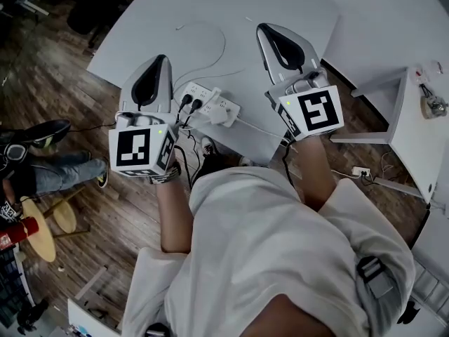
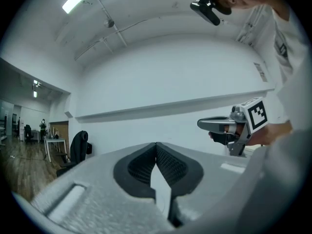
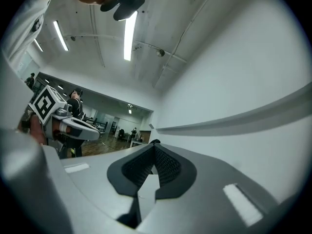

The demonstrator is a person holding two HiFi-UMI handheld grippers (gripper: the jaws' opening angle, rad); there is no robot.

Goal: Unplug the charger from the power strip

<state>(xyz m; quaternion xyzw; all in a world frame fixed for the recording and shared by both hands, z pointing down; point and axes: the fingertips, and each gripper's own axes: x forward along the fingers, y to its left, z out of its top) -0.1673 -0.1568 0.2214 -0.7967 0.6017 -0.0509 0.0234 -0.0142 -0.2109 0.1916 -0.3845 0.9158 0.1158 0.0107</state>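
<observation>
Holding both forearms out from a white shirt, the person has a gripper raised in each hand, well above the table. A marker cube sits at the near end of each tool. The left gripper and right gripper point level and away from the body, roughly parallel, and the right one reaches a little farther. In each gripper's own view the jaws are pressed together with nothing between them, and only wall and ceiling lie beyond.

Below and between the two tools, the strip lies at the table's near edge. Its long axis runs left to right, with the right end slightly nearer. The charger is plugged into the strip's right half, just right of two black plugs. It is a small white block that looks elongated across the strip, far to near, though it is too small to be sure. A thin white cable leads right from the strip's right end and passes under the right gripper. Farther off, another thin white cable loops across the bare tabletop.
</observation>
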